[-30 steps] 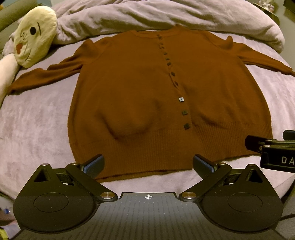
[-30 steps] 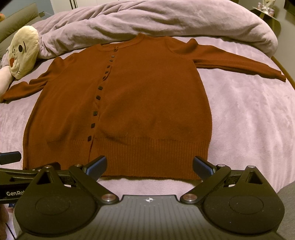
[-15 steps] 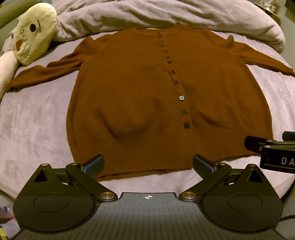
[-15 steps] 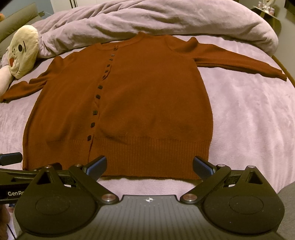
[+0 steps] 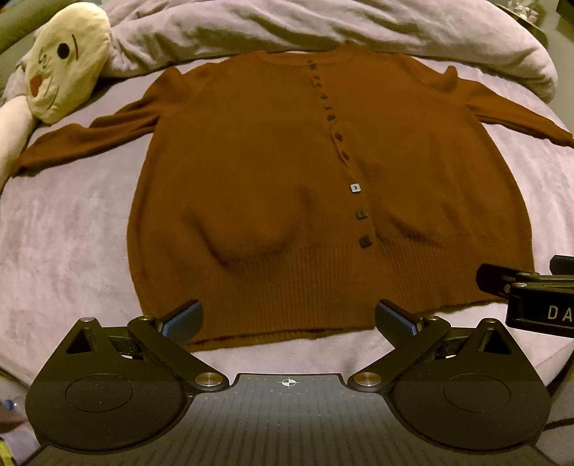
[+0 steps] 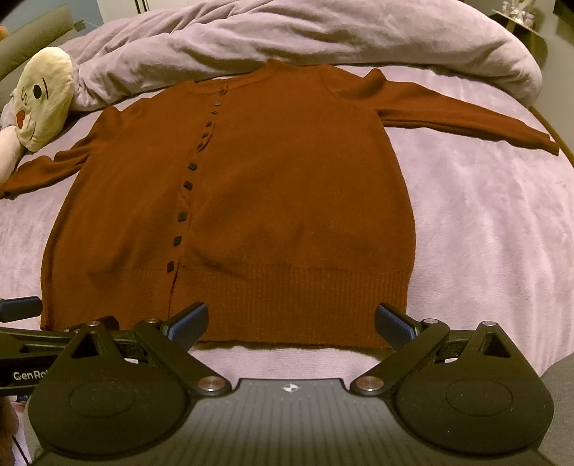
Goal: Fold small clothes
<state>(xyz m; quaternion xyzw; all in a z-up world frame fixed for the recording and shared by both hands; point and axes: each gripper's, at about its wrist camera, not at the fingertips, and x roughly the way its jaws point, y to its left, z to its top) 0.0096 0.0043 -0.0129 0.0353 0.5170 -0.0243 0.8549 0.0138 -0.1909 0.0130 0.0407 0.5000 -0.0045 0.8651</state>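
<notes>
A bed covered in a lilac plush blanket carries a rust-brown button-front cardigan, laid flat and buttoned, hem toward the cameras, both sleeves spread out to the sides. Behind the neckline a crumpled lilac duvet lies heaped across the far end of the bed — its edge just beside the collar. At the far left rests a cream plush toy with a stitched face, near the tip of one sleeve.

A rumpled lilac duvet was heaped across a mauve plush bed cover; a cream plush face-printed pillow was propped beside it.
</notes>
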